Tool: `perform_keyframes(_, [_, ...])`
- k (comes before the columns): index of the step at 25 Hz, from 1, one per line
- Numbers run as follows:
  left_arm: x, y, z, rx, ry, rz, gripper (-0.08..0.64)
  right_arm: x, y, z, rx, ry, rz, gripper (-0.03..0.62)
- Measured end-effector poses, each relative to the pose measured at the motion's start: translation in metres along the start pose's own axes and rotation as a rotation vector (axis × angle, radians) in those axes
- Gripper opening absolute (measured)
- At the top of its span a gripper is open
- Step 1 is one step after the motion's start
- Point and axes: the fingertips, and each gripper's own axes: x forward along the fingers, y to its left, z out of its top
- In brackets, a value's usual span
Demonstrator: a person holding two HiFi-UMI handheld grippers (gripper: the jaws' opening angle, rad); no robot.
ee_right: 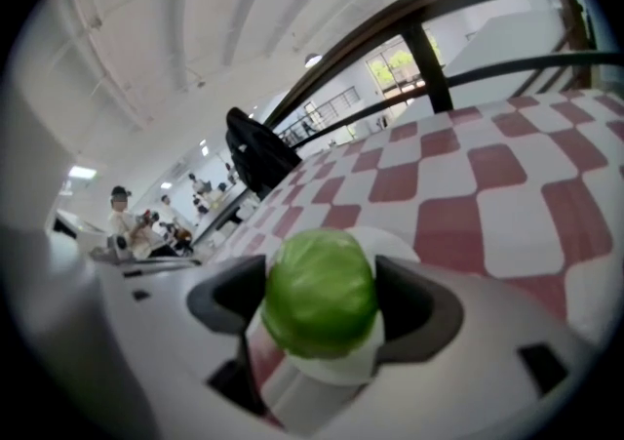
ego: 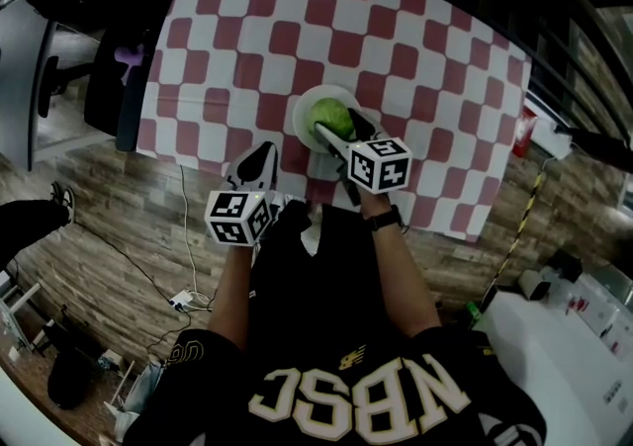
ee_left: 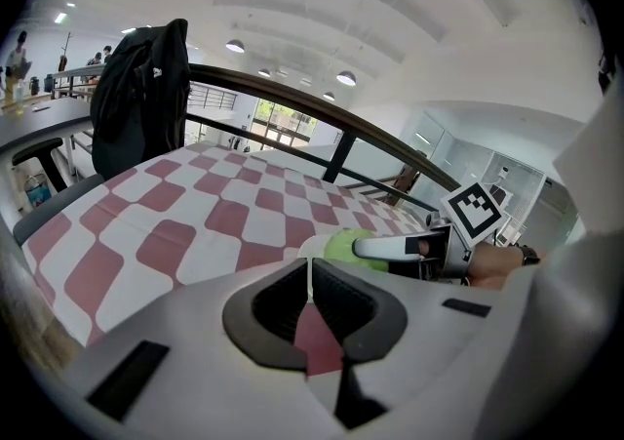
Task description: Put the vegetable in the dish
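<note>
Looking closest in, I see my left gripper (ego: 259, 159) at the near edge of the checked surface (ego: 396, 39), its fingers pressed together with nothing between them. Just beyond it and to its right, my right gripper (ego: 344, 130) reaches over the white dish (ego: 300, 110), its fingers clamped on either side of the round green vegetable (ego: 329, 116). That vegetable lies within the dish's rim, but I cannot tell whether it rests on the bottom. Farther off, a black jacket (ee_left: 141, 97) hangs over a chair beside the surface
</note>
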Motion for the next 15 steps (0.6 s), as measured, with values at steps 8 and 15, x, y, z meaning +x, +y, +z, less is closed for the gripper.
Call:
perform_keyframes(8, [0.003, -0.01, -0.003, 0.015, 0.016, -0.028, 0.021, 0.003, -0.002, 0.007, 0.001, -0.027, -0.055, 0.345])
perform_keyframes(15, [-0.001, 0.001, -0.009, 0.003, 0.027, -0.01, 0.02, -0.005, -0.019, 0.003, -0.041, -0.048, -0.142, 0.351])
